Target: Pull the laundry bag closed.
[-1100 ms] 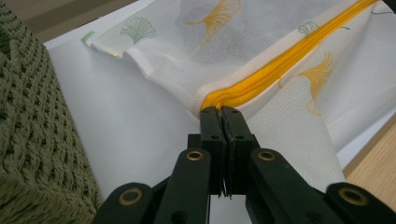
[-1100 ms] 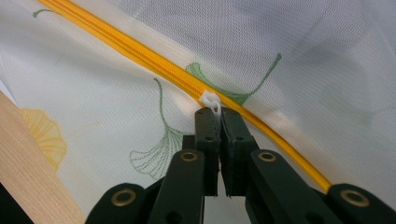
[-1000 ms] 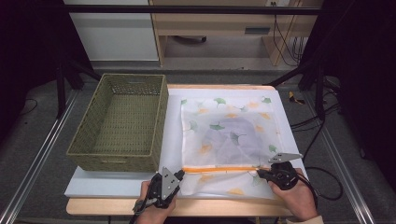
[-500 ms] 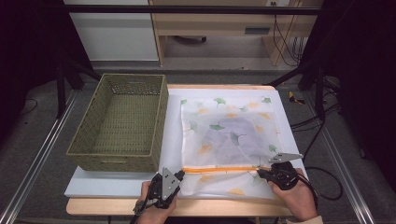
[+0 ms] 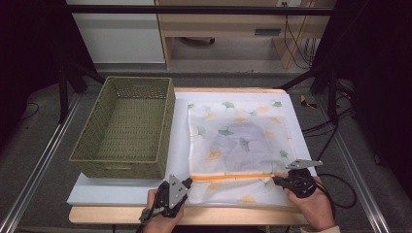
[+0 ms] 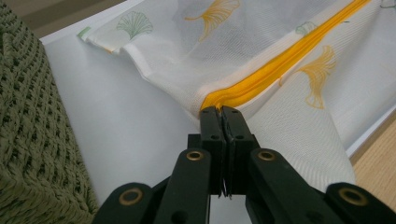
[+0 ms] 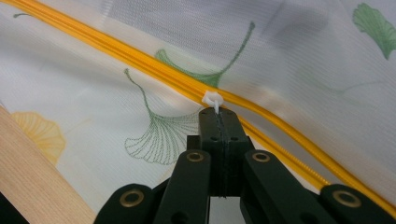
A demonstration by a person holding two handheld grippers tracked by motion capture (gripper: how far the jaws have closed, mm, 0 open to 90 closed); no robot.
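- A white mesh laundry bag [image 5: 240, 145], printed with green and orange ginkgo leaves, lies flat on a white board [image 5: 121, 191], stretched between the two grippers and reaching away from them toward the far edge of the table.
- No brand, label or readable writing shows on the bag; a small green tab [image 6: 84, 32] at one corner carries nothing legible.
- An orange zipper [image 5: 233, 177] runs along the bag's near edge, from one gripper to the other.
- A grey garment [image 5: 243, 148] shows dimly through the mesh, beyond the zipper.
- The left gripper [image 5: 187, 183] has its jaws pressed together on the bag's fabric at the end of the zipper [image 6: 275, 65], the cloth gathered up into folds at the tips [image 6: 223, 112].
- The right gripper [image 5: 275, 179] is clamped tight on the white zipper pull [image 7: 213, 100], which sticks out just past its tips on the zipper track.
- A person's hand wraps each gripper at the near table edge; a black cable [image 5: 340, 187] trails from the right one.
- A green woven basket [image 5: 124, 131] stands on the board, just beyond and outward of the left gripper, close beside the bag.
- The board rests on a pale wooden table [image 5: 111, 214].
- Behind the table are a wooden shelf unit [image 5: 228, 24], dark frame bars and loose cables on a grey floor.
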